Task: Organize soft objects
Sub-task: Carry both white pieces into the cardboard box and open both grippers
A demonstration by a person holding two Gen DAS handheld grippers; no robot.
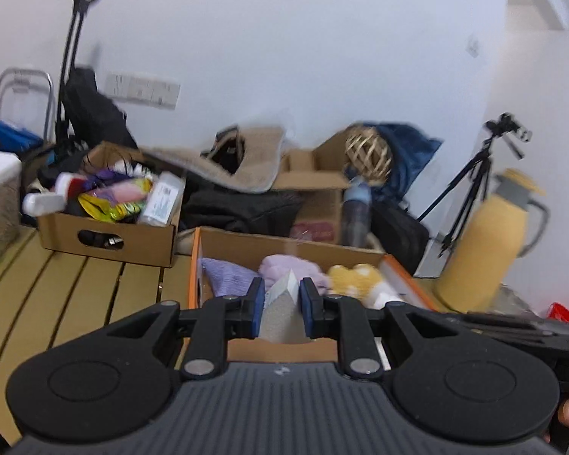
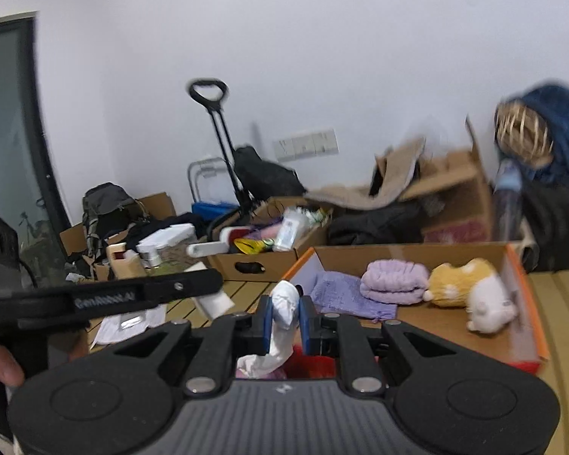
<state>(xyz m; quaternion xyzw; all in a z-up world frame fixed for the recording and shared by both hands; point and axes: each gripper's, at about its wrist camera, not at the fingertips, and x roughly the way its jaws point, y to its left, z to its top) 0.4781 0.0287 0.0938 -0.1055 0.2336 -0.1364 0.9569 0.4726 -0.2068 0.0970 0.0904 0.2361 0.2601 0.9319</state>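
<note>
My left gripper (image 1: 281, 305) is shut on a grey-and-white sponge (image 1: 282, 309), held over the near edge of an orange-edged cardboard box (image 1: 269, 242). The box holds a purple knitted cloth (image 1: 227, 276), a rolled lilac towel (image 1: 288, 267) and a yellow-and-white plush toy (image 1: 354, 278). My right gripper (image 2: 284, 320) is shut on a white sock-like cloth (image 2: 282, 326) that hangs down between the fingers, left of the same box (image 2: 527, 295). The towel (image 2: 394, 278), the plush toy (image 2: 470, 292) and the purple cloth (image 2: 345, 292) also show in the right wrist view.
A second cardboard box (image 1: 106, 235) full of bottles and packets stands at the back left on the slatted wooden table (image 1: 72, 295). A yellow thermos jug (image 1: 481, 242), a tripod (image 1: 470, 189), a beige mat (image 1: 242, 163), a wicker ball (image 1: 368, 155) and dark bags crowd the back.
</note>
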